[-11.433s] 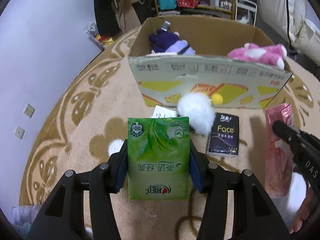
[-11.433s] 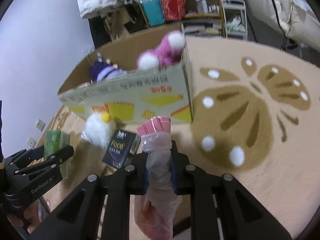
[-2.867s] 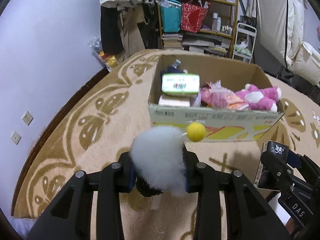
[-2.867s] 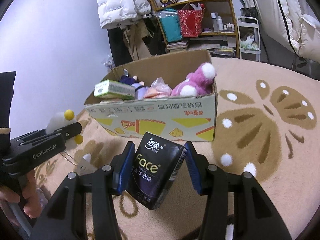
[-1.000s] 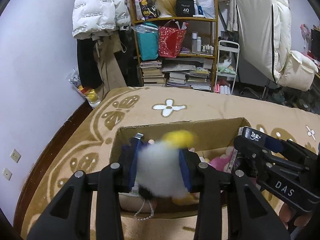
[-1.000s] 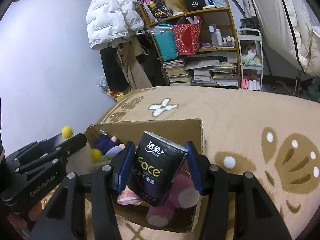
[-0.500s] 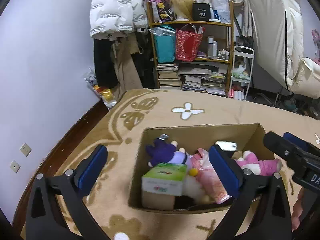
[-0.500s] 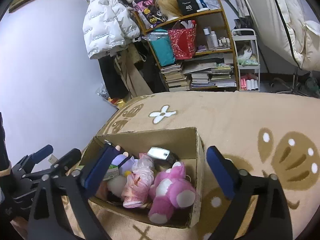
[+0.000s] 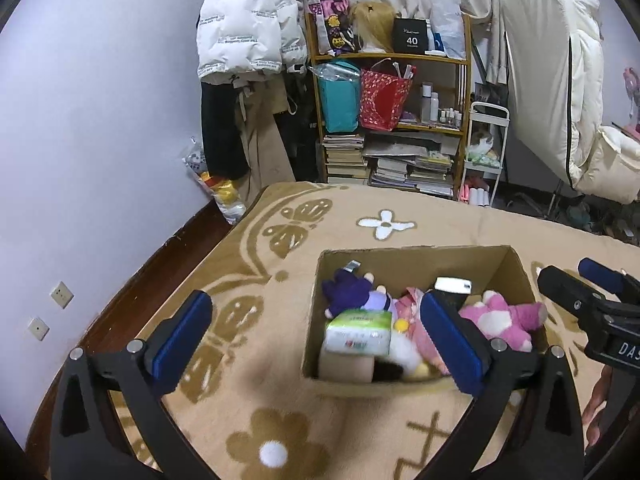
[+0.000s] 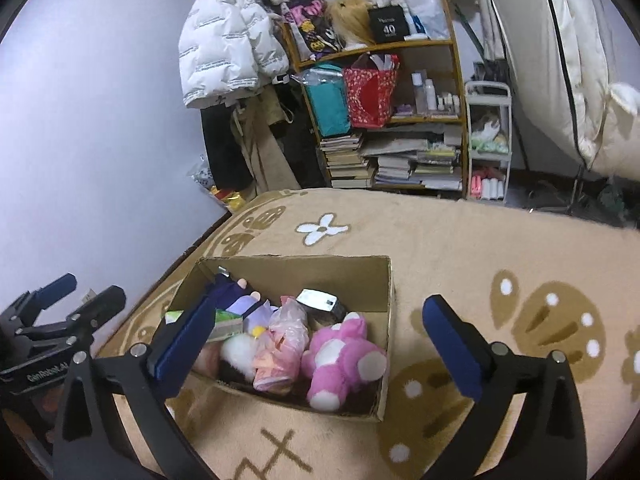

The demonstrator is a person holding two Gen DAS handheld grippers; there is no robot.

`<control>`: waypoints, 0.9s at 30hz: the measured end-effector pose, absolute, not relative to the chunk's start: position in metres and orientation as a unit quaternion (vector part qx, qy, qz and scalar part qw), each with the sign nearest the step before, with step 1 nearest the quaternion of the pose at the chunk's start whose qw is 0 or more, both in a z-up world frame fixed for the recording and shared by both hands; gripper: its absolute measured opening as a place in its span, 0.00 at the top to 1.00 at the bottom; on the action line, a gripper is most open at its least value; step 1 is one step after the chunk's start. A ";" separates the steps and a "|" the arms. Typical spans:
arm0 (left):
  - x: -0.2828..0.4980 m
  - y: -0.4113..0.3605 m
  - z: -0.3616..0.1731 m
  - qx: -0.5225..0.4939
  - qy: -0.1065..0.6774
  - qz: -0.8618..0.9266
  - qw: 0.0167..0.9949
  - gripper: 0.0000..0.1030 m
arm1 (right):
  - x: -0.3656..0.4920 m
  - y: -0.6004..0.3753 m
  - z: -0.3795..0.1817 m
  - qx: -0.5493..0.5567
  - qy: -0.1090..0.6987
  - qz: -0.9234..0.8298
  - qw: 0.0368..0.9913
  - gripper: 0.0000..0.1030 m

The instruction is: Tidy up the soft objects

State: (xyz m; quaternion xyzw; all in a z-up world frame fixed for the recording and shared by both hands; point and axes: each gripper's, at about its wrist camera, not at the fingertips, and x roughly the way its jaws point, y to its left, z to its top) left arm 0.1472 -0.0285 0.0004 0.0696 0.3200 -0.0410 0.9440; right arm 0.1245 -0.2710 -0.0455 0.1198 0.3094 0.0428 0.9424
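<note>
Left wrist view shows my left tool [image 9: 316, 332] spread as wide as it goes, nothing between its blue pads, hanging above the cardboard box [image 9: 404, 256] on the patterned carpet [image 9: 280, 216]. My right tool [image 10: 316, 344] is likewise wide apart and empty over the same box.

Everything soft that I can see sits inside the box: a purple doll [image 9: 352, 290] at the far left corner, a green-and-white tissue pack [image 9: 358, 332] lying on a pale block near the front, a white fluffy toy with yellow pompoms [image 10: 240, 350], a crinkly pink plastic bag [image 10: 284, 340], a pink plush [image 10: 340, 356] at the right, and a black tissue pack [image 10: 320, 302] tilted toward the back wall.

How these would handle, as I judge it: all light, none fragile. The plush and the fluffy toy squash under the pads, so I would bite deep across the body (a limb or a pompom would just stretch and slip). The tissue packs are wrapped in slick film and give a little; across the narrow sides is the firm hold. The pink bag is the slippery one, and I would gather it at the bunched middle.

No further soft things show on the carpet in either view.
</note>
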 end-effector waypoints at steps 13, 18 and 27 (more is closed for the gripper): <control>0.080 0.011 0.058 0.050 0.281 -0.024 0.958 0.00 | 0.069 -0.255 0.013 0.101 0.262 0.052 0.958 0.00; 0.048 0.023 0.078 0.057 0.255 -0.018 0.965 0.00 | 0.038 -0.251 0.034 0.090 0.224 0.047 0.969 0.00; -0.023 0.056 0.096 0.027 0.193 0.001 0.981 0.00 | -0.018 -0.246 0.057 0.071 0.184 0.056 0.979 0.00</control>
